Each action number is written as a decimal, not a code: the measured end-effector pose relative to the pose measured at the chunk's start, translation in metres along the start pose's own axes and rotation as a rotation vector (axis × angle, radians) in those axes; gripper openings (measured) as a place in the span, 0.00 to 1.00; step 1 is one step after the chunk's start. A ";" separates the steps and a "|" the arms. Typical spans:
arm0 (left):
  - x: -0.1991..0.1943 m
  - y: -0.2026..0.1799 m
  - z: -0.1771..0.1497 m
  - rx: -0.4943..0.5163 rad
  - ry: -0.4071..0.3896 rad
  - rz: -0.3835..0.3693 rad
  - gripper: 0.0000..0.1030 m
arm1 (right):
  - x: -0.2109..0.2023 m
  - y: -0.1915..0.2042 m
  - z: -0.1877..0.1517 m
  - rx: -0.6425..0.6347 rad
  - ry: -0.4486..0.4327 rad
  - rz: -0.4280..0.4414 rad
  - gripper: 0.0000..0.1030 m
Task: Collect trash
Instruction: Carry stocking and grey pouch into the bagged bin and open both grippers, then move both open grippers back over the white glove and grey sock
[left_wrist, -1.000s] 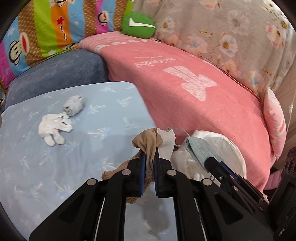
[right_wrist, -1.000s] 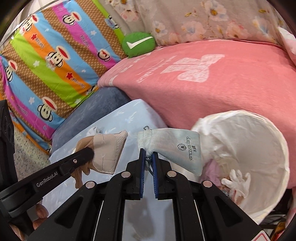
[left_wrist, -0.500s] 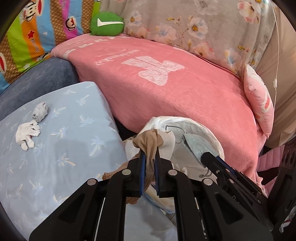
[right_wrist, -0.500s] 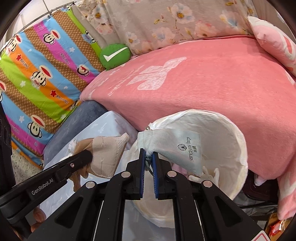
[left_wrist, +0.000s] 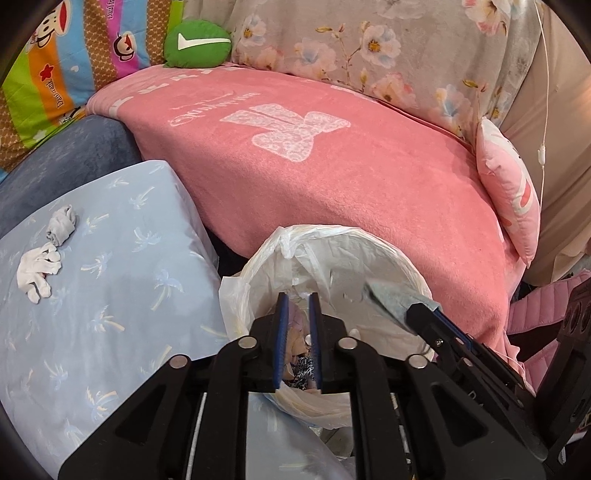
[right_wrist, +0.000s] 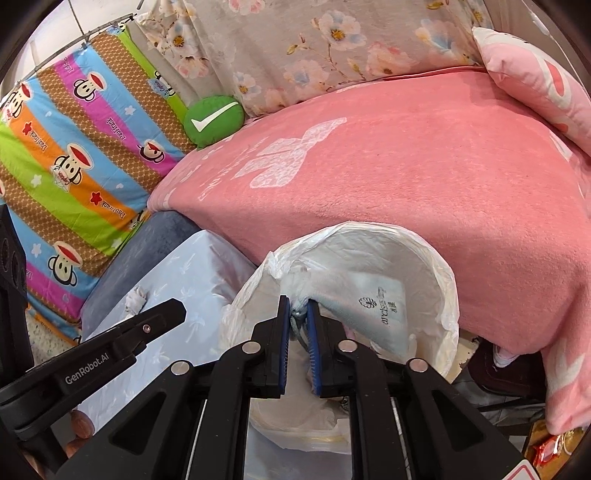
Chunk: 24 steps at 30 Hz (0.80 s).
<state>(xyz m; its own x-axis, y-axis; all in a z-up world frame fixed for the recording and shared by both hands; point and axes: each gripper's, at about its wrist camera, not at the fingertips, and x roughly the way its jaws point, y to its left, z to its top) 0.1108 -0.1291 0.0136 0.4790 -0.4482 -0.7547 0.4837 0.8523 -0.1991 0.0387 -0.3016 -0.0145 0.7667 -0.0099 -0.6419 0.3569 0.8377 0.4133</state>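
The left gripper (left_wrist: 297, 325) is hanging over the lined bin (left_wrist: 413, 273), its jaws opening with nothing between them, so its load is probably lying inside already. The right gripper (right_wrist: 297, 325) is opening too, with the face mask (right_wrist: 369, 310) still hanging from its jaws (over the bin, to fall in). Two crumpled pieces (left_wrist: 37, 266) are waiting on the blue surface (left_wrist: 122, 295).

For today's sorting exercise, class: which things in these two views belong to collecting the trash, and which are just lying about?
Part of the job:
bin
blue packet, between the opening right tongs
left tongs, opening, nothing between them
white scrap
grey scrap

Lying about:
pink blanket
green cushion
pink pillow
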 end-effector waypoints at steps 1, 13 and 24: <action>0.000 0.001 0.000 -0.003 -0.002 0.005 0.20 | 0.000 -0.001 0.000 0.003 -0.002 0.002 0.14; -0.007 0.017 -0.004 -0.033 -0.033 0.048 0.43 | 0.000 0.006 -0.002 -0.010 0.005 0.008 0.20; -0.009 0.035 -0.009 -0.060 -0.028 0.064 0.43 | 0.009 0.025 -0.011 -0.050 0.036 0.021 0.22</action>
<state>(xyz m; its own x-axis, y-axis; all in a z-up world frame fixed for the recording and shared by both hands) 0.1163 -0.0929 0.0076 0.5283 -0.3991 -0.7495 0.4068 0.8937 -0.1891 0.0492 -0.2750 -0.0170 0.7538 0.0264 -0.6565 0.3134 0.8638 0.3946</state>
